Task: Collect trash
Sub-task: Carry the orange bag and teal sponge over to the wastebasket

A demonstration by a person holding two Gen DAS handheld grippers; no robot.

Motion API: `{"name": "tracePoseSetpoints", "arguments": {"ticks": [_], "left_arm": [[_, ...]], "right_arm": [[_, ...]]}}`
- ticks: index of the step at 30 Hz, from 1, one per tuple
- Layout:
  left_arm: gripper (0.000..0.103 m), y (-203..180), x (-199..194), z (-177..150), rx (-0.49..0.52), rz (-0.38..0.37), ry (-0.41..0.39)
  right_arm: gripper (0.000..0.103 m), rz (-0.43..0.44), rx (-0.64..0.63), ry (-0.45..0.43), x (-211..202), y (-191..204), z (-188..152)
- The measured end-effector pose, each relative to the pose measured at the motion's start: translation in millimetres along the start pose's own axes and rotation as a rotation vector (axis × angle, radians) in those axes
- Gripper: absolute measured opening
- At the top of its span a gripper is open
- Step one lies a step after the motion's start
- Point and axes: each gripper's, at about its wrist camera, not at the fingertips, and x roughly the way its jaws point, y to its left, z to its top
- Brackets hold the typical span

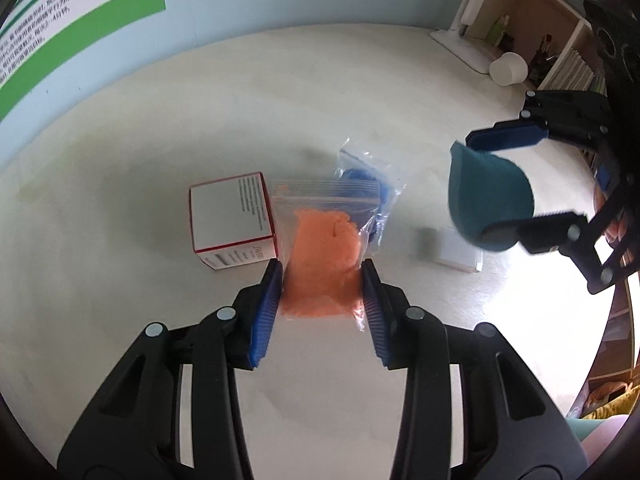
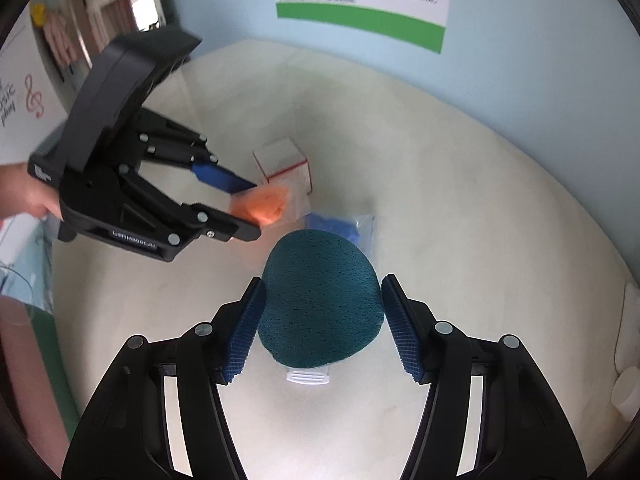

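My left gripper (image 1: 322,270) is shut on a clear zip bag of orange material (image 1: 324,240), which hangs between its blue pads just above the cream table (image 1: 160,160). In the right wrist view the same left gripper (image 2: 255,209) is at the left, a hand behind it, with the orange bag (image 2: 270,200) pinched at its tips. My right gripper (image 2: 324,280) is shut on a round teal sponge (image 2: 320,304), held off the table. The left wrist view shows the right gripper (image 1: 478,188) with the teal sponge (image 1: 492,196) at the right.
On the table lie a white box with red edges (image 1: 232,220), a clear bag of blue material (image 1: 366,182) and a small flat white packet (image 1: 460,250). A white cup (image 1: 509,69) and a shelf (image 1: 552,32) are at the far right.
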Motion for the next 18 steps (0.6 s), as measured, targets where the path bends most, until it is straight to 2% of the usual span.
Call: {"name": "tracePoseSetpoints", "arguments": {"ticks": [6, 9, 14, 18], "left_arm": [[0.038, -14, -17, 1, 0.061, 0.009, -0.010], [0.038, -27, -23, 0, 0.125, 0.031, -0.033], [0.038, -63, -20, 10, 0.204, -0.029, -0.041], [0.038, -94, -24, 13, 0.303, -0.102, -0.049]], "right_arm": [[0.061, -0.042, 0.052, -0.035, -30, -2, -5], [0.061, -0.077, 0.093, -0.048, -46, -7, -11], [0.061, -0.142, 0.185, -0.065, -73, -4, -37], [0.061, -0.218, 0.285, -0.071, -99, 5, -76]]}}
